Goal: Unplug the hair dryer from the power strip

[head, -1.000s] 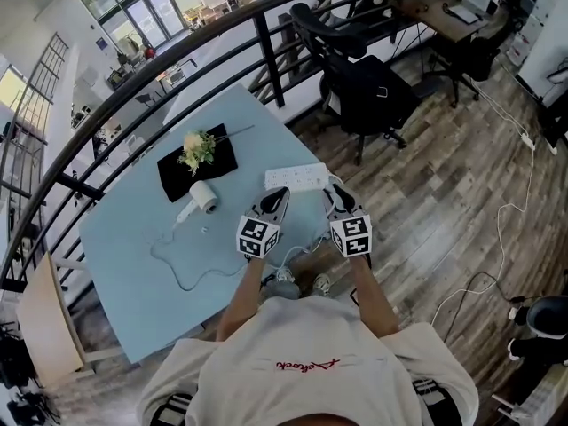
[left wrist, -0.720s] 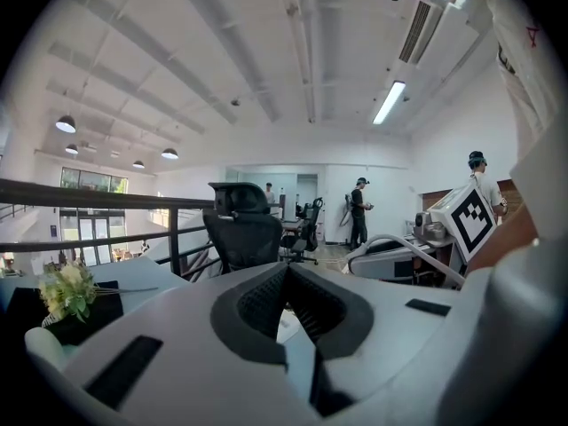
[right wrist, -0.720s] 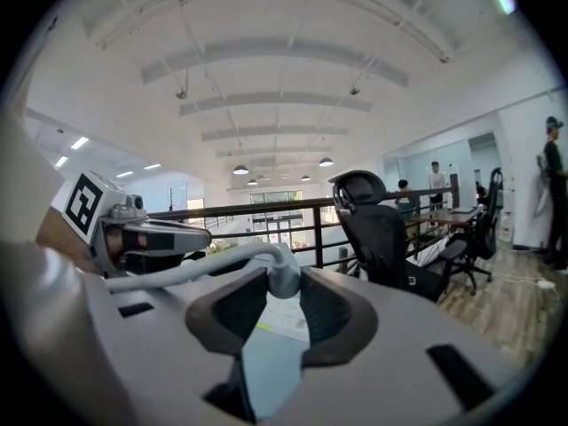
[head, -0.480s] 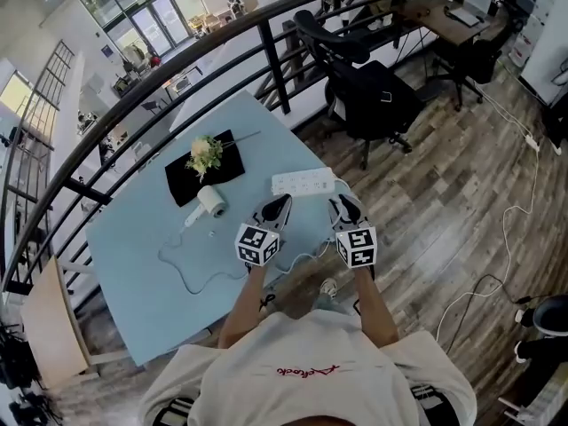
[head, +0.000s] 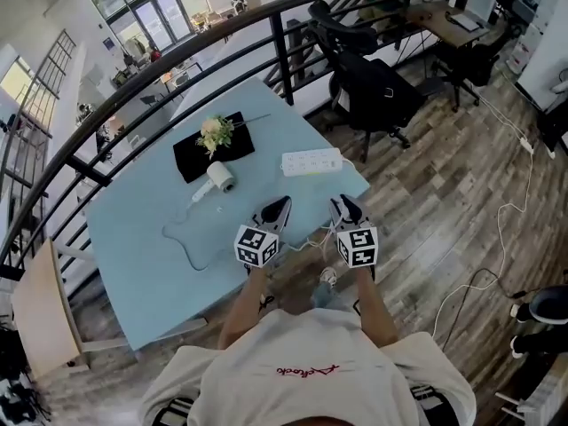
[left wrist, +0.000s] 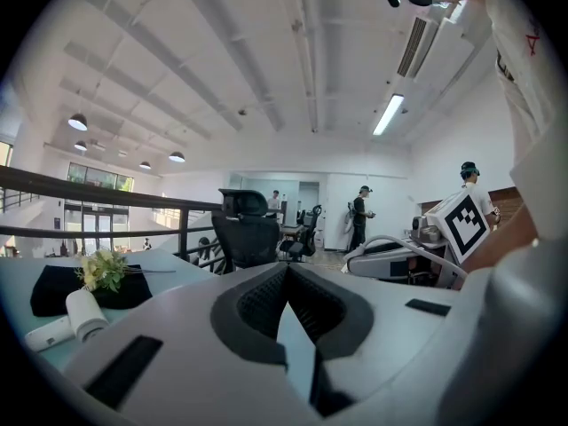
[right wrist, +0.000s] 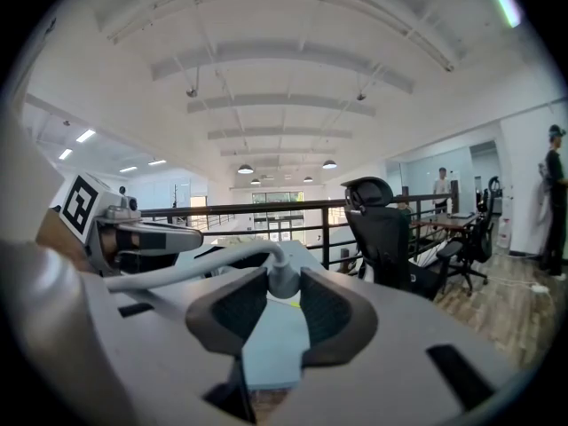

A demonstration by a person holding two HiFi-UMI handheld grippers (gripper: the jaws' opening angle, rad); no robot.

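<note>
Right gripper view: right hand-held gripper point(right wrist: 282, 284) clamps pale grey plug point(right wrist: 282, 273); left hand-held gripper point(left wrist: 286, 272) closed, empty. Best set it down short of white power strip point(head: 311, 161), 12 o'clock.

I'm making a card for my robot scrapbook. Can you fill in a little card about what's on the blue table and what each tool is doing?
Table: light blue
Hair dryer: white, lying on the table beside the black cloth
Flowers: on the black cloth
Power strip: white, flat on the table, apart from both tools
Left tool: shut, nothing in it
Right tool: shut on the white plug
Plug: out of the power strip
</note>
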